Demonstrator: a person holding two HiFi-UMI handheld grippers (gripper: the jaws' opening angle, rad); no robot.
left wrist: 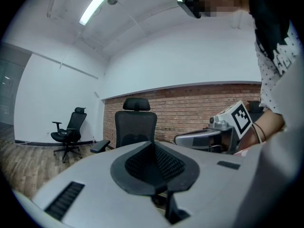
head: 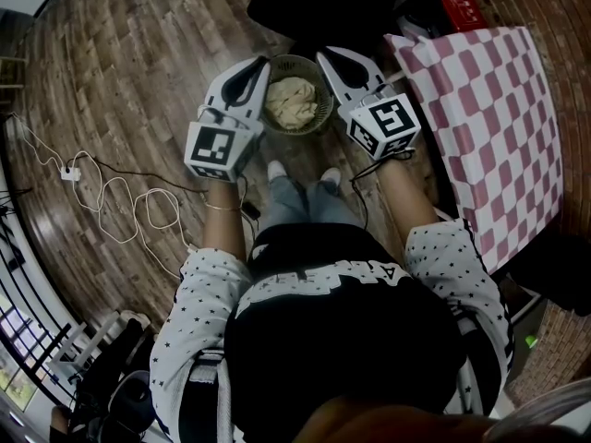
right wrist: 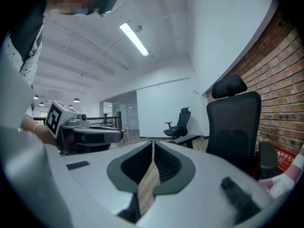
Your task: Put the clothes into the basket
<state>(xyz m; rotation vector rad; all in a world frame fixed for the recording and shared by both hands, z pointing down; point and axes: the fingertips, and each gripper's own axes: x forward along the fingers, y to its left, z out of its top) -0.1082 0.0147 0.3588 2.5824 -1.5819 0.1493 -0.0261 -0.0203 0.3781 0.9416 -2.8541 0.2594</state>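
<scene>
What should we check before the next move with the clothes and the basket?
1. Left tool empty: ok. Its jaws are together with nothing between them.
2. Right tool empty: ok. Its jaws are together and hold nothing.
3. Clothes in the basket: ok. A beige heap lies inside it.
4. Basket standing right way up: ok. It sits on the floor with its opening facing up, just in front of the person's feet.
5. More clothes waiting somewhere: cannot tell. None shows outside the basket in these views.
</scene>
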